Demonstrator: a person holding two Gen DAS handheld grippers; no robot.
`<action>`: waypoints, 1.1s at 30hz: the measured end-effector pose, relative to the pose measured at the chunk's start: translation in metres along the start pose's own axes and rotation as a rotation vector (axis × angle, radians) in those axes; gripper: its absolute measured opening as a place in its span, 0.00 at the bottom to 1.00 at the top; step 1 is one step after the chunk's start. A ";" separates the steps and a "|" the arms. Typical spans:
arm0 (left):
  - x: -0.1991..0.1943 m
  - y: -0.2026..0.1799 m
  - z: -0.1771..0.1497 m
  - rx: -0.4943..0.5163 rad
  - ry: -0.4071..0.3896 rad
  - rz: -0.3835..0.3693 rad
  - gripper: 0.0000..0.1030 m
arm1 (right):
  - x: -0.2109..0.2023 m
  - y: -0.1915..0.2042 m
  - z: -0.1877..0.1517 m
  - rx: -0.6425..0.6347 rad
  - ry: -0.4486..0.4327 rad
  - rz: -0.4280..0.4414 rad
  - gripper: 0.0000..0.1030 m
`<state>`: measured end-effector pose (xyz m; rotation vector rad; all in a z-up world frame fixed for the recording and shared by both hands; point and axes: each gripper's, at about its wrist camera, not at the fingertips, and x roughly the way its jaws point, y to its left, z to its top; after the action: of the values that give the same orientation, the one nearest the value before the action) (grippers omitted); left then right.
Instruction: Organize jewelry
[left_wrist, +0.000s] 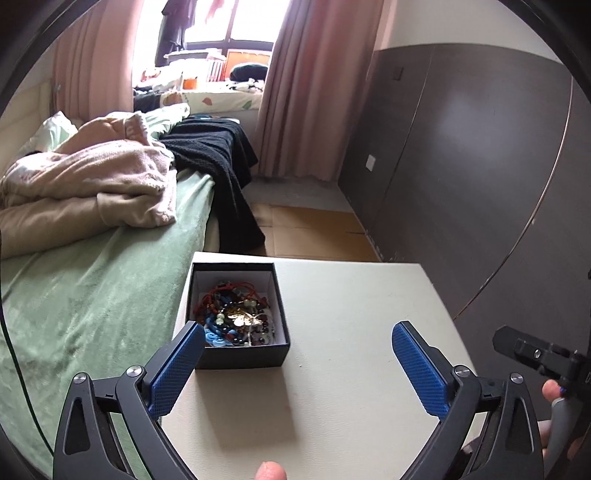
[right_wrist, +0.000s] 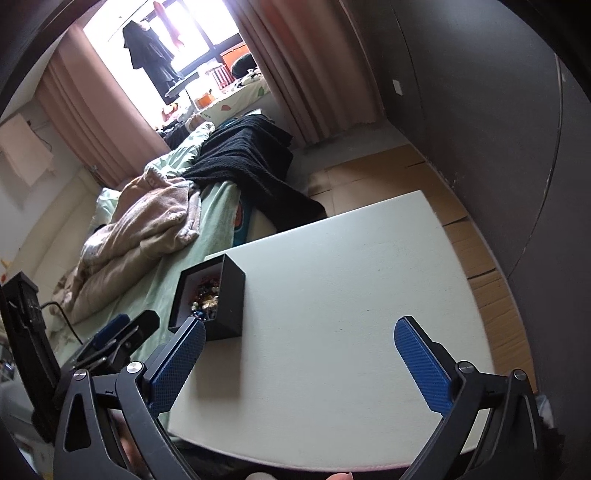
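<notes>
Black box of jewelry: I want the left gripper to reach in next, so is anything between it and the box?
Nothing visible: the left gripper is open and empty, and only bare table lies before the lidless black box.

Ahead of the left gripper (left_wrist: 298, 354), whose pads are blue with a fine cross-hatch, a black box (left_wrist: 240, 354) with a white lining holds jewelry (left_wrist: 236, 314) in red, blue, gold and dark beads. It sits on a cream-white table (left_wrist: 351, 314); leftward lies a green bedspread (left_wrist: 92, 295).
</notes>
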<state>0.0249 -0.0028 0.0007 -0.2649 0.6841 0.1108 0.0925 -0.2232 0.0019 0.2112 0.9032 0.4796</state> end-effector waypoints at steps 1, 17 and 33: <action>-0.003 -0.002 0.000 0.000 -0.011 -0.002 0.99 | -0.002 -0.001 0.000 -0.006 -0.002 -0.002 1.00; -0.014 -0.017 -0.003 0.012 -0.050 -0.044 0.99 | -0.034 -0.013 0.001 -0.010 -0.077 0.012 1.00; -0.025 -0.014 -0.001 0.018 -0.109 0.005 0.99 | -0.032 -0.011 -0.002 -0.017 -0.044 0.030 1.00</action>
<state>0.0081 -0.0172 0.0186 -0.2383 0.5773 0.1231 0.0774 -0.2484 0.0190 0.2189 0.8540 0.5087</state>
